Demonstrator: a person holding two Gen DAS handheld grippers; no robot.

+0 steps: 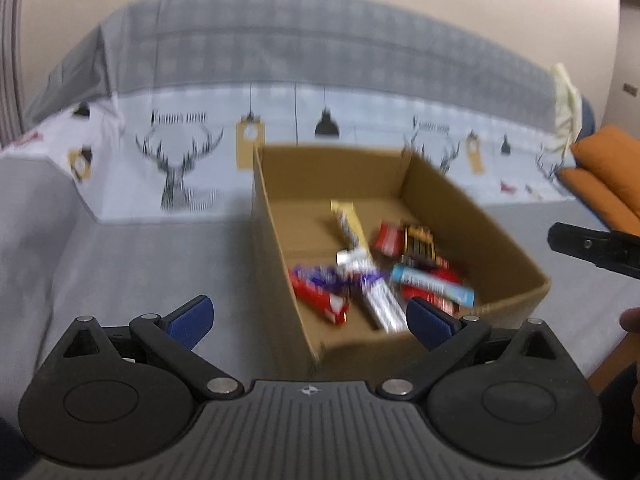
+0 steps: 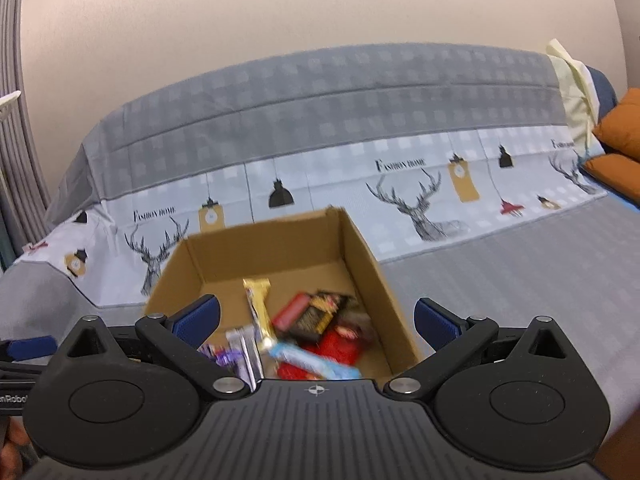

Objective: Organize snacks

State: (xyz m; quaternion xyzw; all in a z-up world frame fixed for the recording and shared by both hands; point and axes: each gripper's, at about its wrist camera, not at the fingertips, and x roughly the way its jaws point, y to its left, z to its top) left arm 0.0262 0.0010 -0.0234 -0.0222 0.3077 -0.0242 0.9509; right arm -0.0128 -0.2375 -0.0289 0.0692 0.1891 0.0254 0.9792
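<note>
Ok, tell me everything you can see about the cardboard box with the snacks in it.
The open brown cardboard box is rectangular, with no lid or flaps showing, and sits upright on the grey bed cover. Wrapped snack bars lie loosely piled toward its near end; the far end shows bare floor. Neither gripper touches it.

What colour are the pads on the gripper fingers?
Blue pads on black arms, clearest in the right wrist view.
</note>
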